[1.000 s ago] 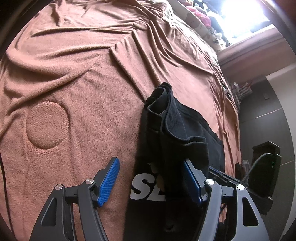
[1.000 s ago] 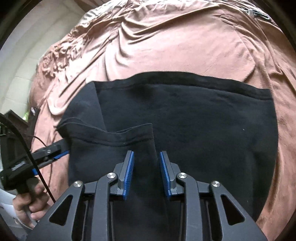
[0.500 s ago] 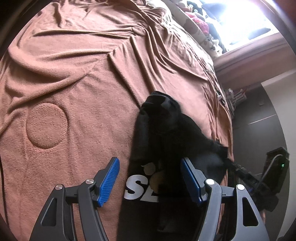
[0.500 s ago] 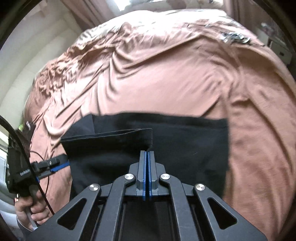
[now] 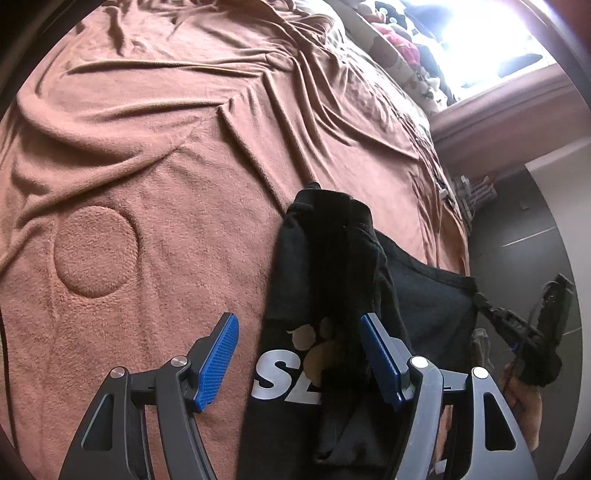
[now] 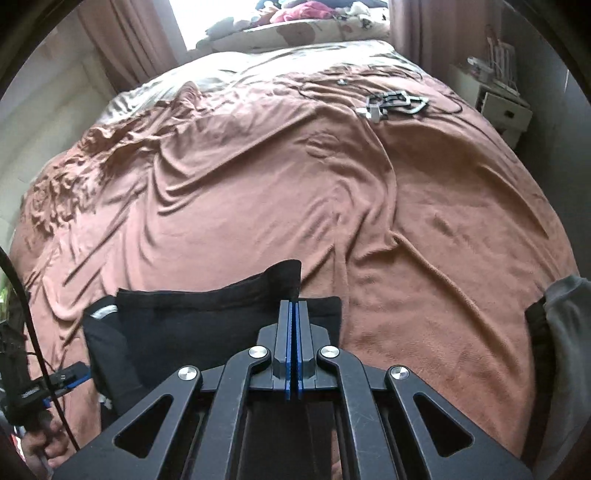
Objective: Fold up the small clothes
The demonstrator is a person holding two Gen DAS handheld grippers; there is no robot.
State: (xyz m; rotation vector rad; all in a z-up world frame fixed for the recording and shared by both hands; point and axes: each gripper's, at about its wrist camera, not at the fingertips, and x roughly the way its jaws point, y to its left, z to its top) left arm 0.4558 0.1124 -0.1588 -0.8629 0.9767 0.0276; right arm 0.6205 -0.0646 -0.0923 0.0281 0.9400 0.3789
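A black garment [image 5: 332,295] with white letters and a paw print lies on the brown blanket [image 5: 166,166]. My left gripper [image 5: 299,358] hangs open just above it, and the printed part sits between the blue pads without being pinched. At the right of the left wrist view my right gripper [image 5: 480,295] holds the garment's edge, lifted off the bed. In the right wrist view the right gripper [image 6: 294,332] is shut, a raised fold of the black garment [image 6: 229,317] caught at its tips. The left gripper [image 6: 70,376] shows at the lower left there, in a hand [image 6: 40,443].
A grey metal gadget with cables [image 6: 395,103] lies far up the bed on the right. A white nightstand [image 6: 502,107] stands beyond it. Pillows and soft toys [image 6: 303,18] sit under the bright window. A grey cloth [image 6: 565,332] hangs at the right edge.
The right gripper's jaws closed on the garment's fold, then rose and tilted up, drawing that edge up and out to the side. The left gripper kept still and open.
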